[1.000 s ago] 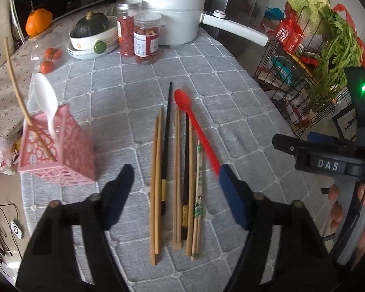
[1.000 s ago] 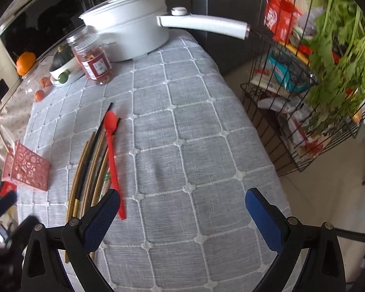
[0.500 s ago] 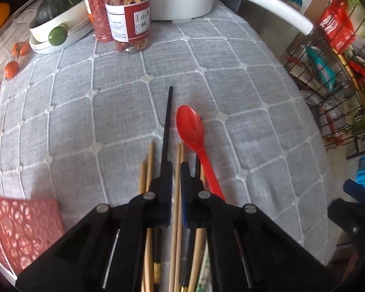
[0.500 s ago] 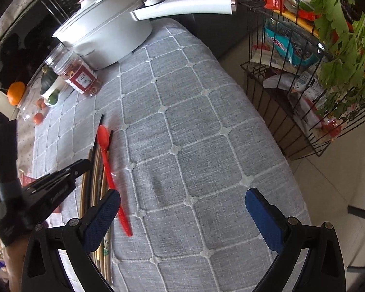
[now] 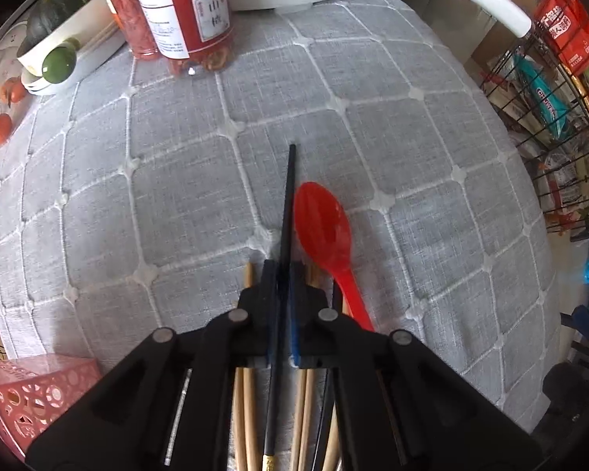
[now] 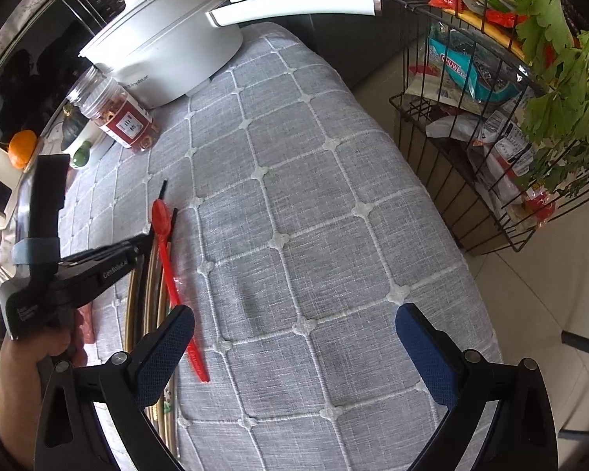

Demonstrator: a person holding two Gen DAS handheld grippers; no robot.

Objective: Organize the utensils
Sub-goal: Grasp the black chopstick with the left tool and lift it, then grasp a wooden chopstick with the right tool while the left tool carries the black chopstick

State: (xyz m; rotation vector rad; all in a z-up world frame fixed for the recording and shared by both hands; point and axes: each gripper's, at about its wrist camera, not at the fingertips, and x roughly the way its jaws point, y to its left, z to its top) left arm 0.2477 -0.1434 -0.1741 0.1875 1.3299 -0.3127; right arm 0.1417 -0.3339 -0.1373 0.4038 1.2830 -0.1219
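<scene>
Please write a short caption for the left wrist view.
Left gripper shut on black chopstick, beside red spoon.

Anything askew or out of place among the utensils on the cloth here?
Nothing damaged or spilled. One black chopstick juts further forward than the wooden chopsticks, clamped in the left gripper. The red spoon lies beside them.

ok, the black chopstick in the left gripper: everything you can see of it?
The thin black chopstick is a straight, glossy-looking stick with a gold band near its near end. It lies lengthwise on the grey quilted tablecloth, tip pointing away, beside the red plastic spoon and among the light wooden chopsticks. The left gripper is shut on its middle. Whether it has lifted off the cloth is unclear.
</scene>
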